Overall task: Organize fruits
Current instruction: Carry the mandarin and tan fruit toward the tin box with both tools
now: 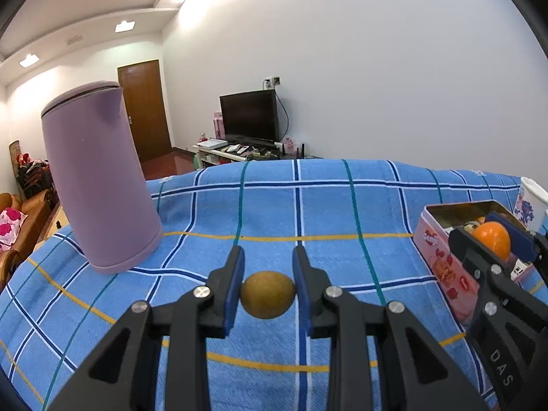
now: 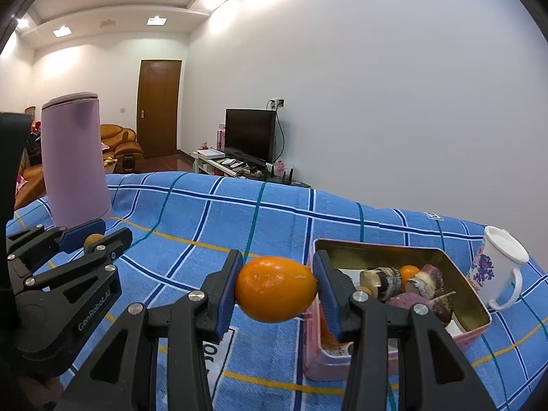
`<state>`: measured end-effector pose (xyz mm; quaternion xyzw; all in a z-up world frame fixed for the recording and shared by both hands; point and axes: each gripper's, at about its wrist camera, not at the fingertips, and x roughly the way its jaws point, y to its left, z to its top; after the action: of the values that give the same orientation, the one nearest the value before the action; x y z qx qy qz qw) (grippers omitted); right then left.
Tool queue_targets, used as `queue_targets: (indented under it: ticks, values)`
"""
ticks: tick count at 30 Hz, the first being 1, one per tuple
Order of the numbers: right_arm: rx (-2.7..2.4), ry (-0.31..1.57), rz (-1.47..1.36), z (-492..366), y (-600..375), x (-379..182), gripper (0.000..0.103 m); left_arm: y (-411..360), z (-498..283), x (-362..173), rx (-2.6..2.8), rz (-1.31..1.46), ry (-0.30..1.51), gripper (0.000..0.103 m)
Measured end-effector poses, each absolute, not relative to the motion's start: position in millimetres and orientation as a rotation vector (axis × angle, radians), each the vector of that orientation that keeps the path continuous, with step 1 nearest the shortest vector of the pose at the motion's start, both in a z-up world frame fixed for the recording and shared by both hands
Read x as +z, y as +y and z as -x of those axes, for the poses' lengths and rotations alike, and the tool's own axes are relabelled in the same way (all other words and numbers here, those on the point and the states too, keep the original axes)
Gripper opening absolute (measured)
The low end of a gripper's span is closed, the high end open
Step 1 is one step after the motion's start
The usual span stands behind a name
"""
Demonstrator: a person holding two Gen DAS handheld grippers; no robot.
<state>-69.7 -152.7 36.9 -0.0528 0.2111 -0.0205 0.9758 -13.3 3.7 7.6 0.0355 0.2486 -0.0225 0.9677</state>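
A: Left gripper?
B: Fingers clamp a brown kiwi above the checked cloth.
A: Right gripper?
B: Fingers clamp an orange; the pink tin of fruit lies just beyond its right finger.

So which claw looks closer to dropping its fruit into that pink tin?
The right claw, probably. It grips the round orange fruit beside the rim of the open pink metal tin. The left claw holds the small brown-green fruit farther off, above the blue checked cloth.
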Motion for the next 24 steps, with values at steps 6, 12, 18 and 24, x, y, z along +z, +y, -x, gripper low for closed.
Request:
queue_targets:
  ticks: [6, 12, 18, 24]
  values:
    - [-0.053, 0.426, 0.108, 73.9, -160.2, 37.5, 0.045, -4.4, 20.3, 8.3, -0.062, -0.081, 0.506, 0.03]
    - [-0.066, 0.431, 0.1, 77.3, -167.5, 37.3, 0.045, -12.0, 25.7, 9.0, -0.068, -0.09, 0.502, 0.03]
    - [-0.065, 0.427, 0.109, 82.3, -167.8, 37.8, 0.045, -14.7, 29.1, 9.7, -0.068, -0.088, 0.499, 0.03]
    - [-0.065, 0.427, 0.105, 85.1, -170.5, 38.4, 0.045, -17.6, 33.3, 10.4, -0.068, -0.084, 0.499, 0.03]
